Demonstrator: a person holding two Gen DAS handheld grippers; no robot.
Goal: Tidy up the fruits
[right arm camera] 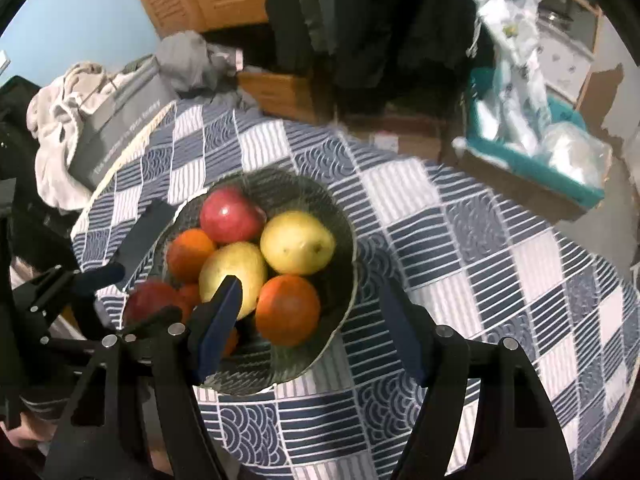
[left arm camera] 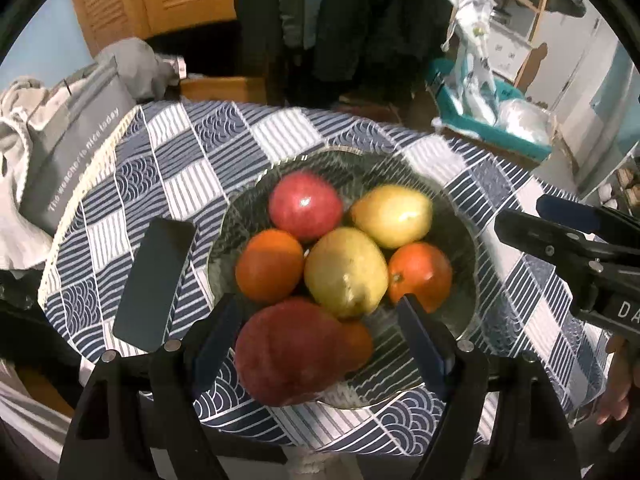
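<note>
**Both grippers spread and empty above a loaded fruit bowl**

Left gripper (left arm camera: 320, 336), left wrist view: the jaws stand spread, with nothing pinched. The large red fruit (left arm camera: 288, 352) lies in the gap between the fingers, at the near rim of the glass bowl (left arm camera: 466, 240), but the pads do not press on it. Beyond it in the bowl sit a yellow pear (left arm camera: 346, 272), a second yellow pear (left arm camera: 394, 216), a red apple (left arm camera: 306, 206) and two oranges (left arm camera: 269, 266) (left arm camera: 420, 274). A further orange fruit is partly hidden behind the large red one. A dark phone (left arm camera: 154, 284) lies on the checked cloth (left arm camera: 532, 320), just beside the bowl. The right gripper enters at the right edge.

Right gripper (right arm camera: 308, 332), right wrist view: the jaws are likewise parted and hold nothing. The bowl lies to the left, and one finger overlaps the nearer pear.

Handling, as a judgement: the fruits look firm, rounded and smooth-skinned, so they may roll or slip under a narrow pinch. Grip each across its widest part, with light pressure; the pears probably bruise easily. The bowl appears to be glass and fragile, so keep the fingers clear of its rim.
</note>
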